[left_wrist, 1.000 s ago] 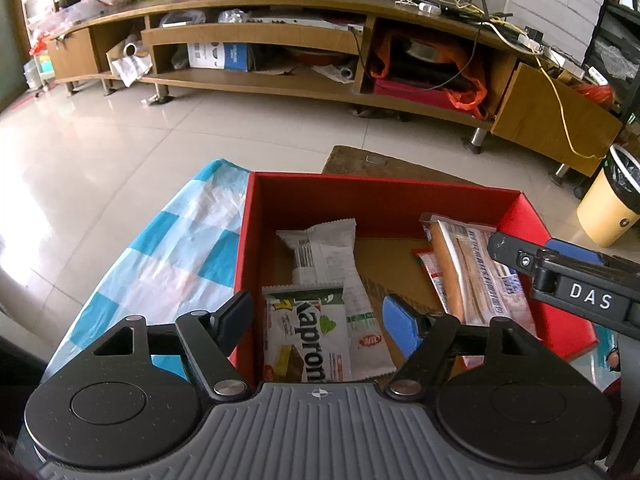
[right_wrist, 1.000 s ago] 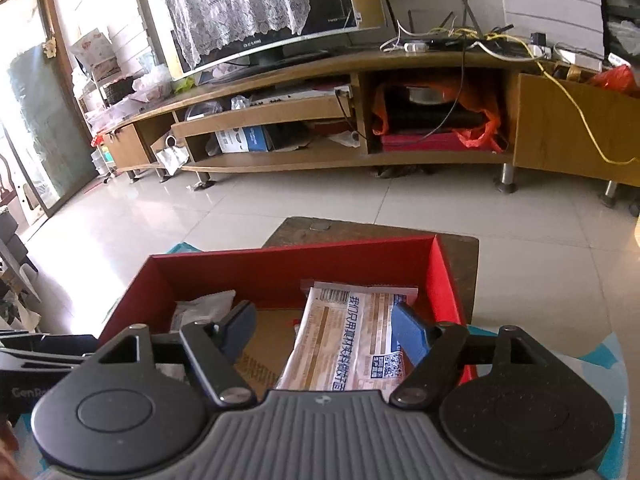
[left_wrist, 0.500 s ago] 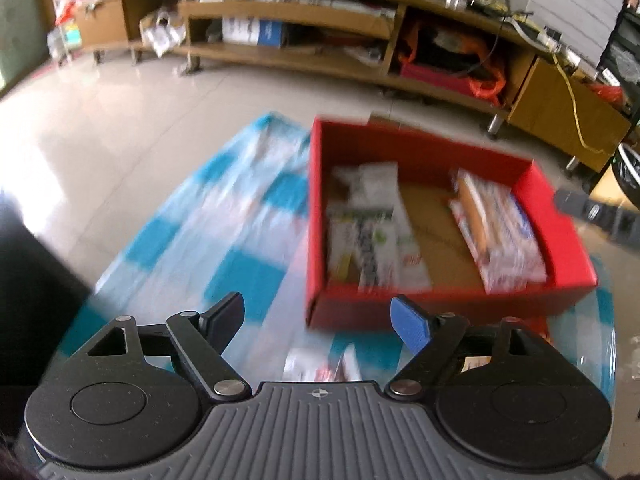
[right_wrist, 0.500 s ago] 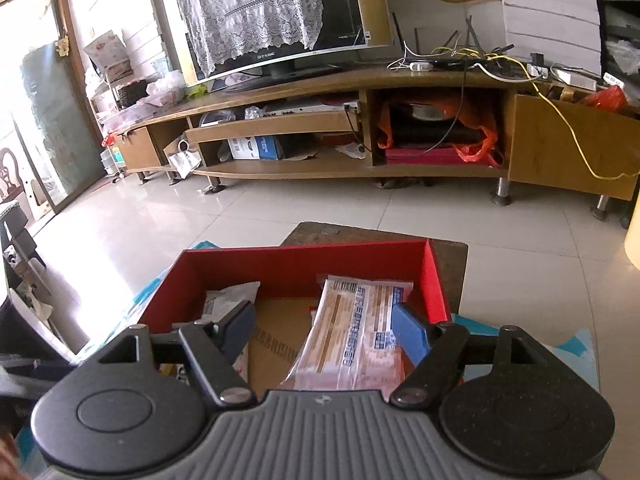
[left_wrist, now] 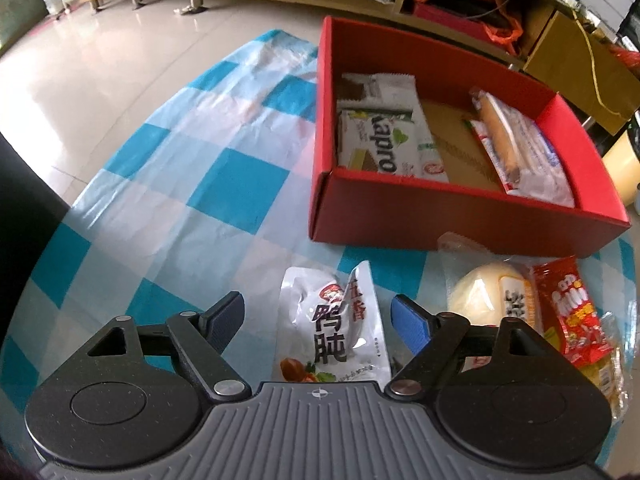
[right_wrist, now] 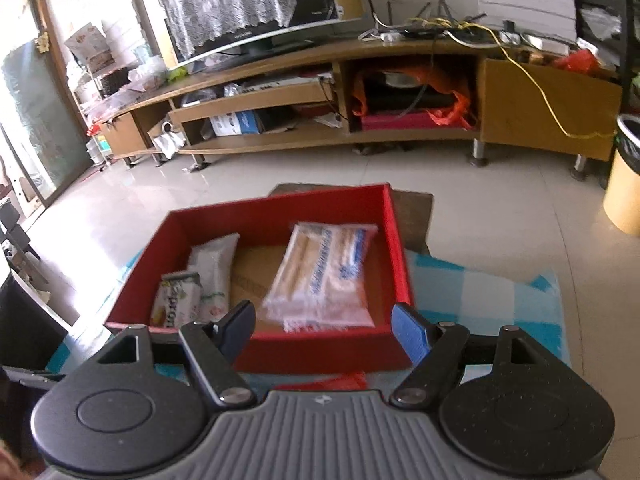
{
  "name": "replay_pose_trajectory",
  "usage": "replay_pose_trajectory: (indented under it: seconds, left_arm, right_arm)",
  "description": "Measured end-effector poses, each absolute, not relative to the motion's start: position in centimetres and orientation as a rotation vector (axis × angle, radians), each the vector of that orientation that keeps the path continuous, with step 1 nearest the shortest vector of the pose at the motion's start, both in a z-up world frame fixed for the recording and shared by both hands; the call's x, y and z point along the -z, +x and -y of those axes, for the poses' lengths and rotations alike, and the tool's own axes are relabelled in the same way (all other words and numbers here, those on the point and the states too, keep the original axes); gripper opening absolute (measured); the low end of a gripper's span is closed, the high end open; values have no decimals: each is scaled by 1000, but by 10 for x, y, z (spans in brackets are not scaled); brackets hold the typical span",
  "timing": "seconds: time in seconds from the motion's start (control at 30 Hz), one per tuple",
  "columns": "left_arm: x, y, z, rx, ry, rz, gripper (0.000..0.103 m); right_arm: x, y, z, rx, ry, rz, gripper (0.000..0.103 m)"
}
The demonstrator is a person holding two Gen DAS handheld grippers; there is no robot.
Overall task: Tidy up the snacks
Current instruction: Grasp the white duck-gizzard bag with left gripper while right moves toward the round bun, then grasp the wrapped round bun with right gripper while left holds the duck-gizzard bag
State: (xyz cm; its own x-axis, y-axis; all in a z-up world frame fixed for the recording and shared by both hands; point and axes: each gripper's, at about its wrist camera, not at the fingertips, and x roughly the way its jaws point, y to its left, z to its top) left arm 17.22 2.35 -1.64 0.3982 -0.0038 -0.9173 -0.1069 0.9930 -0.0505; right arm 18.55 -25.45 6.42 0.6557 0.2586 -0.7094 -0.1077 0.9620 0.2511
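Observation:
A red box (left_wrist: 440,208) stands on the blue-and-white checked cloth (left_wrist: 180,184) and holds a green-and-white wafer pack (left_wrist: 374,146), a white pack (left_wrist: 394,88) and a clear bag of long biscuits (left_wrist: 520,148). My left gripper (left_wrist: 318,316) is open above a white pouch with Chinese print (left_wrist: 334,332) lying in front of the box. A pale bun pack (left_wrist: 488,292) and a red snack pack (left_wrist: 568,312) lie to its right. My right gripper (right_wrist: 322,328) is open and empty at the near wall of the box (right_wrist: 320,348).
A long wooden TV stand (right_wrist: 360,92) with a TV (right_wrist: 248,4) runs along the far wall. A yellow bin (right_wrist: 624,176) stands on the tiled floor at the right. A dark object (left_wrist: 20,216) borders the cloth on the left.
My left gripper has pulled back from over the box and tilted down, and now sits above the white pouch. My right gripper has drawn back a little from the box.

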Motion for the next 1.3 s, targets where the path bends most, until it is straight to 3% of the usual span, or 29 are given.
replay_pose_trajectory:
  seconds: [0.3,0.57,1.07,1.3]
  left_arm:
    - [28,174,-14,-67,-44,-1173,90]
    - [22,164,-6,-16,5,-1165,63]
    - [3,117,-30,-1,-79,-1183,62]
    - [7,117,-34,-22,-55,-1179,66]
  right_arm:
    - [-46,186,274,-169,202,-911,74]
    - [-39,189,274,-162,201,-946,74]
    - [-23,178,200,-423,269,-1074,75]
    - [-1,188,177,-469,351,-1161,81]
